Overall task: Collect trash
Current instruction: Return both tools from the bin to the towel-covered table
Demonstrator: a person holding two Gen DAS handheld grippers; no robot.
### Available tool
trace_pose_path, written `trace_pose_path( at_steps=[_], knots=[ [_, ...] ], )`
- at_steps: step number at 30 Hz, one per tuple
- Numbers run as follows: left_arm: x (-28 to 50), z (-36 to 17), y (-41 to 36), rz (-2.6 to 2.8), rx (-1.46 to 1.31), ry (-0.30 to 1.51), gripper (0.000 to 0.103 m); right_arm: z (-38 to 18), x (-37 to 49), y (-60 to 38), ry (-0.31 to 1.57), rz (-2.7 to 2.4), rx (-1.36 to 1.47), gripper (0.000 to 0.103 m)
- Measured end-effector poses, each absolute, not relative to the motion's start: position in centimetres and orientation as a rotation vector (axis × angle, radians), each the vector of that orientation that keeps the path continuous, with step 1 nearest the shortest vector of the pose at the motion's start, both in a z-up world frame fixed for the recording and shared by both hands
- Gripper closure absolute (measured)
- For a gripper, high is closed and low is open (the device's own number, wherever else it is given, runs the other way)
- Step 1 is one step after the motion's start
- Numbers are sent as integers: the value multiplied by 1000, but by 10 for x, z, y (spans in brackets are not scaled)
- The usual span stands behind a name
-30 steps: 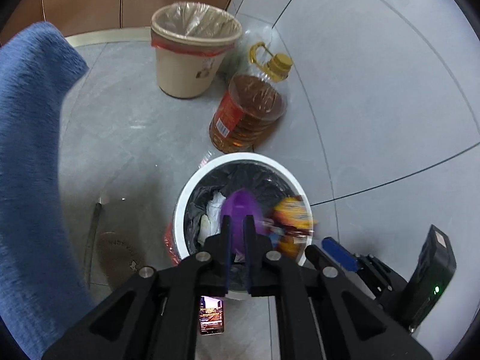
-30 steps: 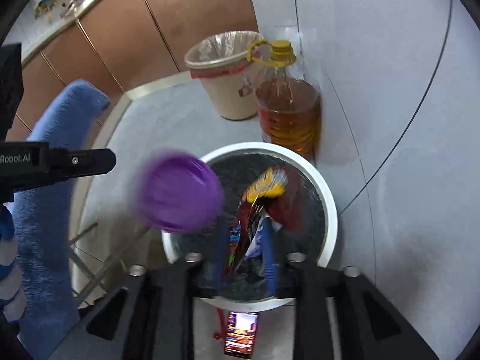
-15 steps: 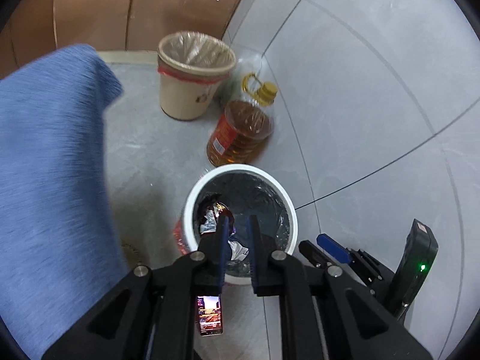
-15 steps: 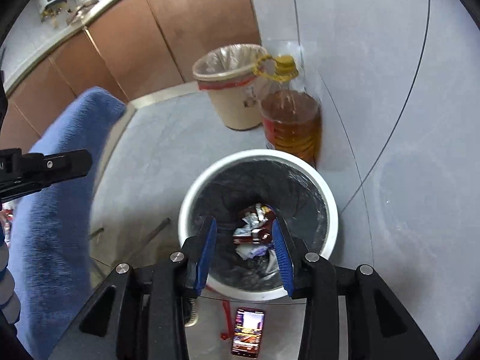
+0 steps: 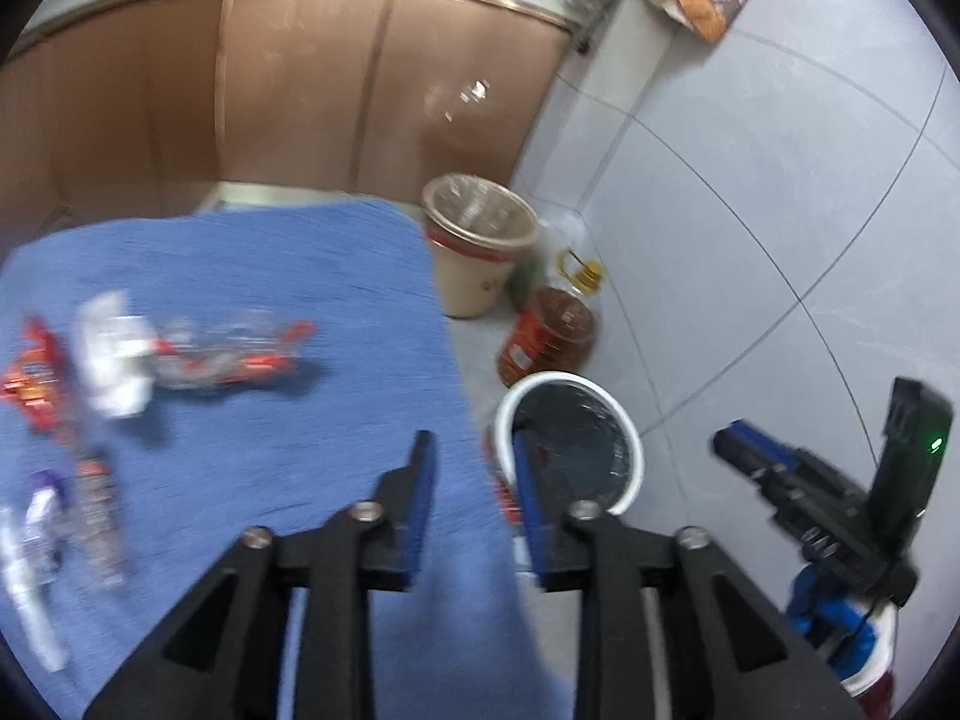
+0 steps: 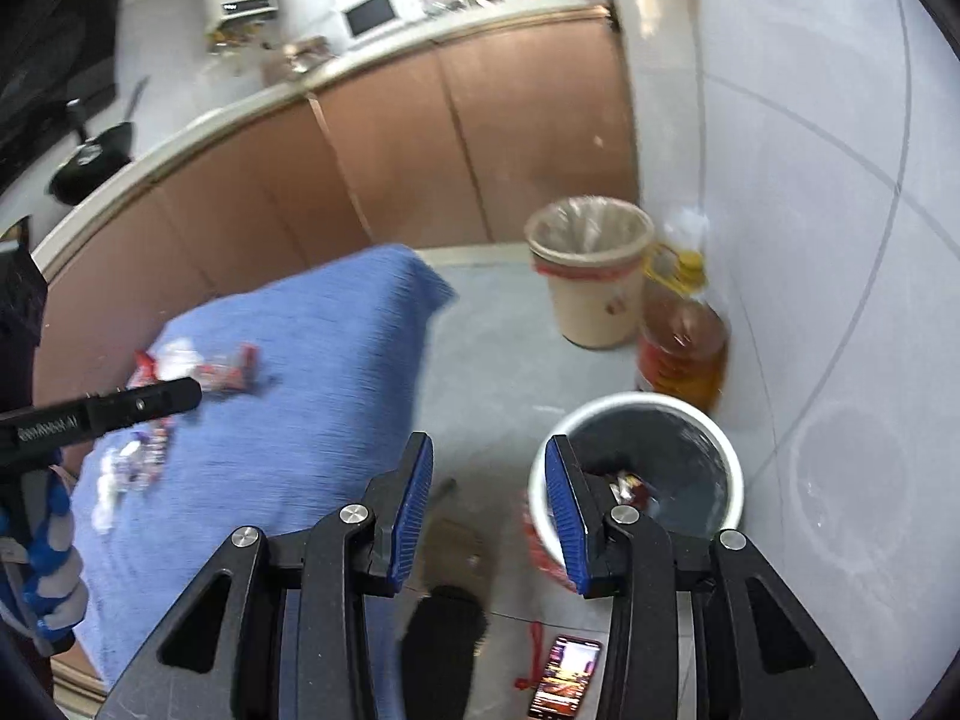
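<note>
A white bin with a dark liner [image 5: 570, 444] [image 6: 645, 462] stands on the floor and holds wrappers [image 6: 627, 486]. Several wrappers and crumpled papers [image 5: 180, 354] [image 6: 198, 372] lie on a blue cloth-covered surface [image 5: 270, 276] [image 6: 312, 360]. My left gripper [image 5: 471, 468] hangs above the cloth's right edge, its jaws opening with nothing between them. My right gripper [image 6: 489, 474] is open and empty, raised over the floor between cloth and bin. The left gripper's finger [image 6: 144, 402] shows at the left of the right wrist view. The right gripper [image 5: 780, 480] shows at the right of the left wrist view.
A beige bin with a clear liner [image 5: 480, 240] [image 6: 591, 264] and a large oil bottle [image 5: 549, 336] [image 6: 681, 342] stand by the tiled wall. A phone [image 6: 564, 681] lies on the floor. Brown cabinets [image 5: 300, 90] run along the back.
The purple item and the colourful wrapper have dropped into the white bin. Both grippers have risen and pulled back from it; the left jaws have spread. The cloth with its wrappers has come into view.
</note>
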State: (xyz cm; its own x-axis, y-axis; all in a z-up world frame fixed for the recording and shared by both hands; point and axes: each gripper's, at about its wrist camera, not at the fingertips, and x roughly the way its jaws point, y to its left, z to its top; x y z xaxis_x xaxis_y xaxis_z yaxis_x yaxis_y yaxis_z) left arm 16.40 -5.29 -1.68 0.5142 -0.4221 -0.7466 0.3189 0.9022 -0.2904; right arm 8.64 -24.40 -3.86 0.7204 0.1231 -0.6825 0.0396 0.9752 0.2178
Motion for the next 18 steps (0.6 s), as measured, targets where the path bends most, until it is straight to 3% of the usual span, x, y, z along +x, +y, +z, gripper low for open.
trace_pose_path(
  at_steps=[9,18],
  knots=[
    [115,17,79,-299,-154,828,71,14,59,-181,695,141,170,58],
    [88,-11,189,-120,-218,849,71,17,60,-143,700,208,143,58]
  ],
)
